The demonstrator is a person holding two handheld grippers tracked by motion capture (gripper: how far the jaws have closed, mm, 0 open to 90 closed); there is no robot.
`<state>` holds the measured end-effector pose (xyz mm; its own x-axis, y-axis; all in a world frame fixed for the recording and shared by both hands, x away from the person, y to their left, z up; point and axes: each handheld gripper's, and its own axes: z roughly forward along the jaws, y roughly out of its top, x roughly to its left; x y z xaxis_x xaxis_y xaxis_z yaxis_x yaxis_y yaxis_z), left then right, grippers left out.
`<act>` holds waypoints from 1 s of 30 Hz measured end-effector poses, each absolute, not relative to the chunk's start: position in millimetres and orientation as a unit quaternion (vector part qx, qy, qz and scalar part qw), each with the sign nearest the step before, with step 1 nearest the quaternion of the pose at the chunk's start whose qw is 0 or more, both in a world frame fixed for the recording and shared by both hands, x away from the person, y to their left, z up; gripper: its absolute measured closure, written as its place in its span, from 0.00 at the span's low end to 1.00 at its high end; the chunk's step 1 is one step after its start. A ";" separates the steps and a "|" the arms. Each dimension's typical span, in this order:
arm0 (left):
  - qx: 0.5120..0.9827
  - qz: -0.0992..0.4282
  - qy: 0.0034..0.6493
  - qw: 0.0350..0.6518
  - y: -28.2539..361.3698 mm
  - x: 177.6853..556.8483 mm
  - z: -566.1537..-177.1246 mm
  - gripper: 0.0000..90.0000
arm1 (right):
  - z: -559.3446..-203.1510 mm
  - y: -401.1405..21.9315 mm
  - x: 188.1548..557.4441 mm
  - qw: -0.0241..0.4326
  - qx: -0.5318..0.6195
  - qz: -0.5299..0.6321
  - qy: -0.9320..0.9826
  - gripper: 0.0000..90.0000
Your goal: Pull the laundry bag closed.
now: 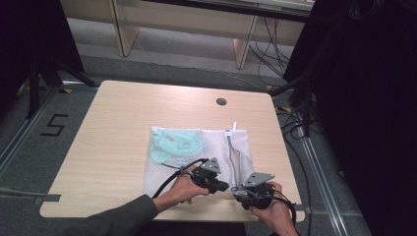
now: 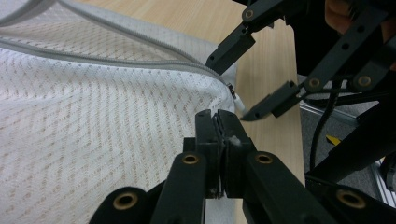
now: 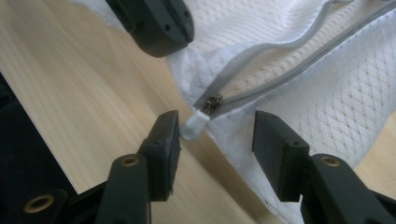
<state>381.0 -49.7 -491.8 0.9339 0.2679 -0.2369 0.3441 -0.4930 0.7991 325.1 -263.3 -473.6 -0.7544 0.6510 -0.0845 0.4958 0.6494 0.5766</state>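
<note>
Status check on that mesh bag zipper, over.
Left gripper shut on mesh bag edge. Right gripper open, zipper pull between its jaws, touching one, not pinched. Zipper open. Nothing in the way.

Right tongs [image 3: 217, 144] apart, white zipper pull [image 3: 194, 126] touching one jaw — white mesh bag [image 3: 336, 88], wooden table [image 3: 84, 93].

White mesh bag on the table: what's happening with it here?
A person works on a white mesh zip bag lying flat on the light wooden table, with a pale green item inside. The left gripper is shut on the bag's fabric near the zip's end. The right gripper is open, its jaws either side of the small white zip pull, not yet clamped on it. The grey zip stands open.
</note>
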 end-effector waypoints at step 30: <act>0.860 -0.054 0.185 0.473 -47.9 383.9 -492.6 0.97 | -470.8 -272.0 325.5 0.130 0.302 0.331 0.884 0.77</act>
